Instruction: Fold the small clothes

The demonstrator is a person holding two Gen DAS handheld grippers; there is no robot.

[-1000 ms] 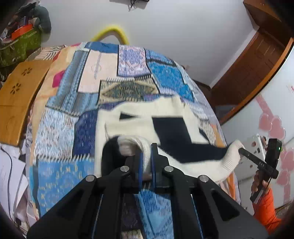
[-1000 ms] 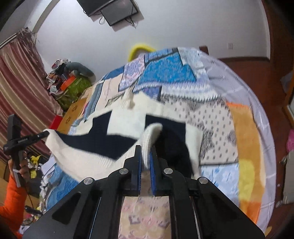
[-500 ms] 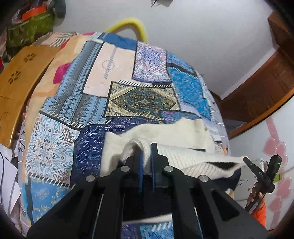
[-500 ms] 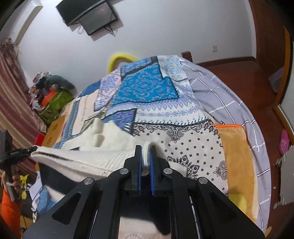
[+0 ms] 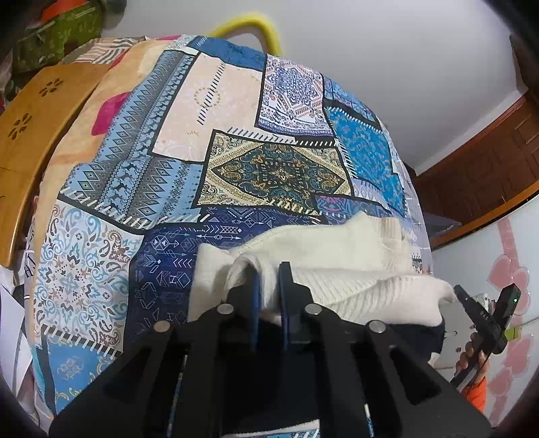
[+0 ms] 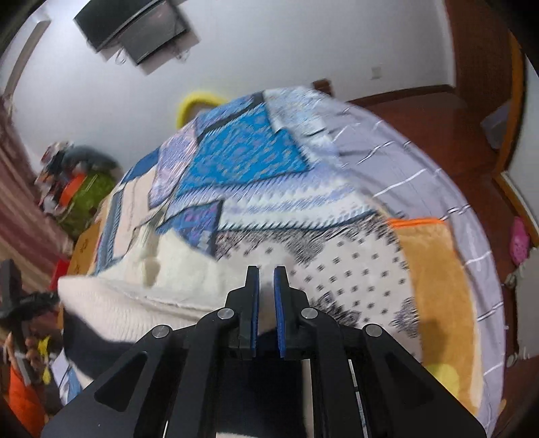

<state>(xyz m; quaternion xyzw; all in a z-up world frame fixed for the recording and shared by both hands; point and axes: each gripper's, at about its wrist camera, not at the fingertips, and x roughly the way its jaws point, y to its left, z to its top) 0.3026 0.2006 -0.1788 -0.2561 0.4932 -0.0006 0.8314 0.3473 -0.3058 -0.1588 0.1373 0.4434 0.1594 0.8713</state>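
Observation:
A cream and navy knit sweater (image 5: pixel 337 242) lies folded over on the patchwork quilt (image 5: pixel 235 151), cream side up, with navy showing under its near edge. My left gripper (image 5: pixel 269 269) pinches a cream fold at the sweater's left end; its jaws are opening, with the knit still between the pads. In the right wrist view, which is blurred, the sweater (image 6: pixel 175 269) runs off to the left. My right gripper (image 6: pixel 266 269) is shut, with pale knit in the narrow gap. Each view also shows the other gripper at the sweater's far end: right gripper (image 5: pixel 456 289), left gripper (image 6: pixel 55 296).
A wooden board (image 5: pixel 27 134) lies along the bed's left side. A yellow curved tube (image 5: pixel 249 23) rises behind the bed. An orange blanket (image 6: pixel 438 269) and a grey striped sheet cover the right side. A person's orange sleeve (image 5: pixel 478 394) shows at the edge.
Both grippers carried the sweater's near edge forward and down over its body. The navy panels once spread in view are now covered by cream knit. The right view has become blurred.

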